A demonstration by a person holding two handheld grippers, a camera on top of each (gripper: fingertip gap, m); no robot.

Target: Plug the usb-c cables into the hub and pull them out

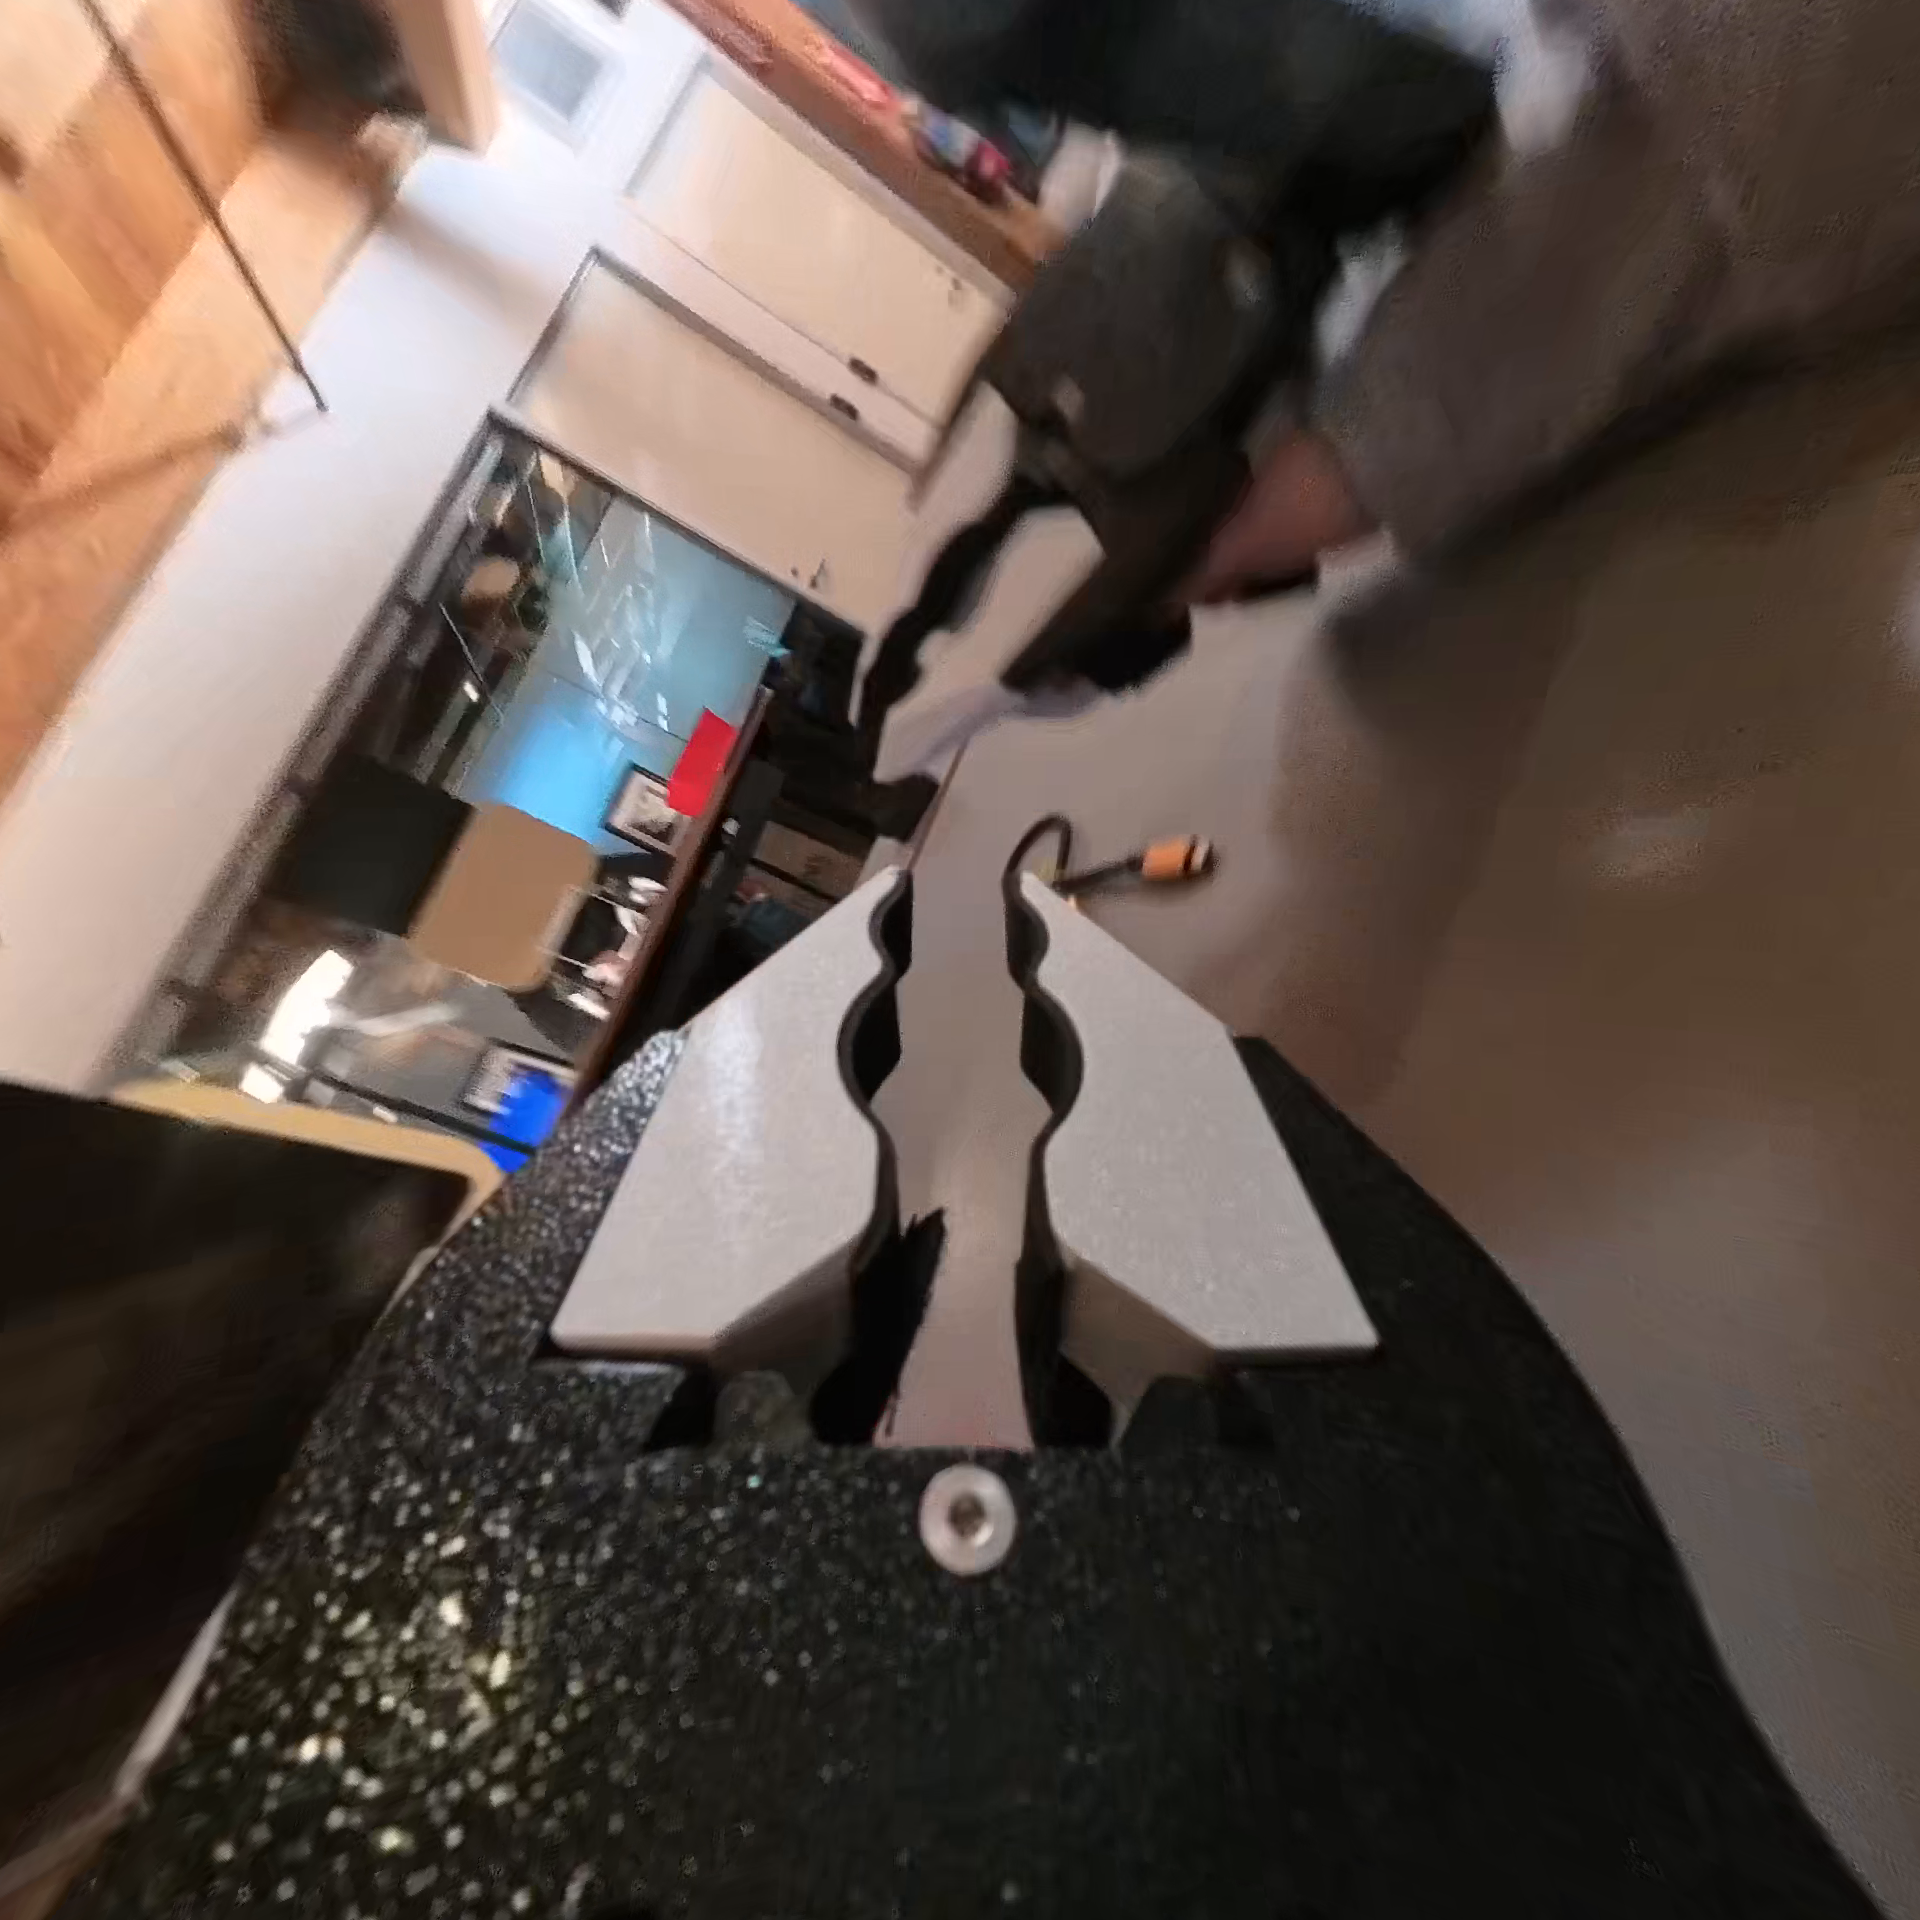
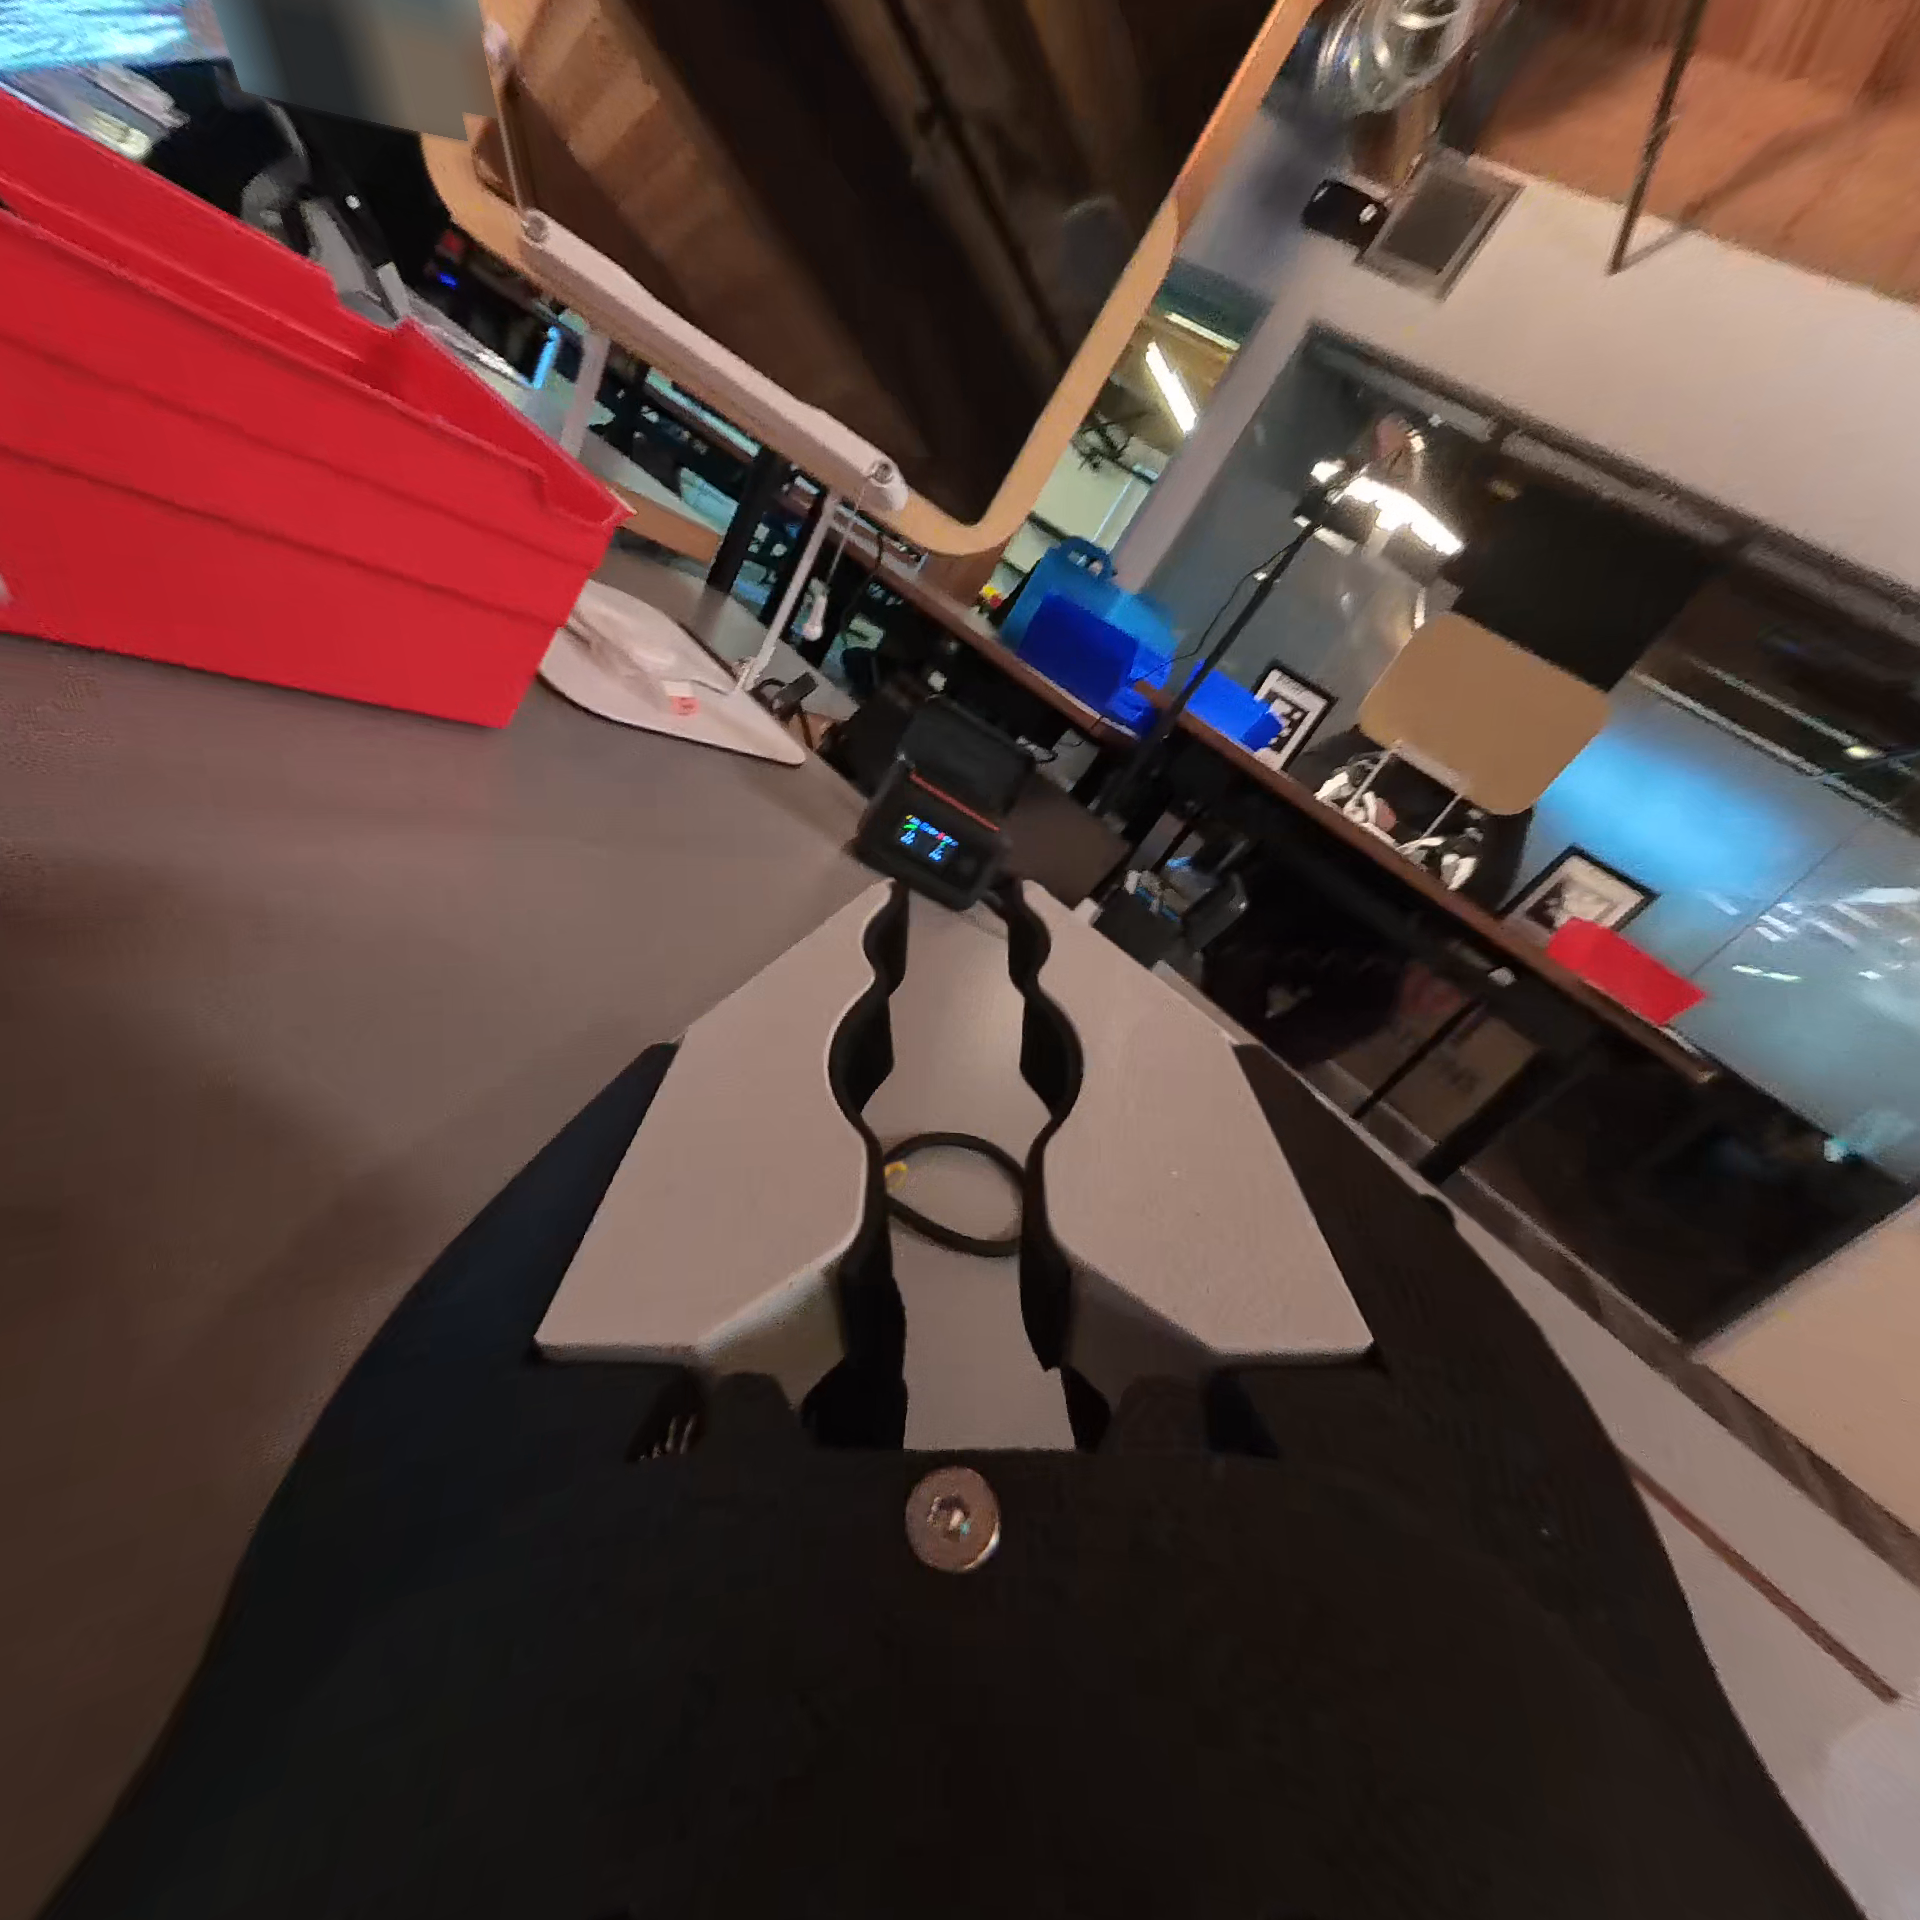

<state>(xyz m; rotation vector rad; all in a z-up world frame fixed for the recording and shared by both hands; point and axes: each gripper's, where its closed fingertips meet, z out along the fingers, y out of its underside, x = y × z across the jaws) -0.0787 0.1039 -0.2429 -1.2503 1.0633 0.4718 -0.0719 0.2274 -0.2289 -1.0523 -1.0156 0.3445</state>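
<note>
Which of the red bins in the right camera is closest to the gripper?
The stacked red bins at upper left, on the same dark table as the right gripper. The small red bin sits on a farther table at right.

On the table (image 2: pixel 312 883), the hub (image 2: pixel 935 821) stands at twelve o'clock from the right gripper (image 2: pixel 956 914), just beyond its fingertips. A coil of cable (image 2: pixel 956 1195) lies on the table nearer in, showing between the two fingers. A stack of bins (image 2: pixel 260 468) sits on the table at ten o'clock from the hub, with a flat pad (image 2: pixel 665 675) just beside the stack, between it and the hub. Further tables (image 2: pixel 1455 904) stand behind at two o'clock.

From the left gripper (image 1: pixel 961 894), a cable plug (image 1: pixel 1164 860) lies on the table at one o'clock, just past the fingertips. The other gripper (image 1: pixel 1122 540) is farther off, also at one o'clock.
</note>
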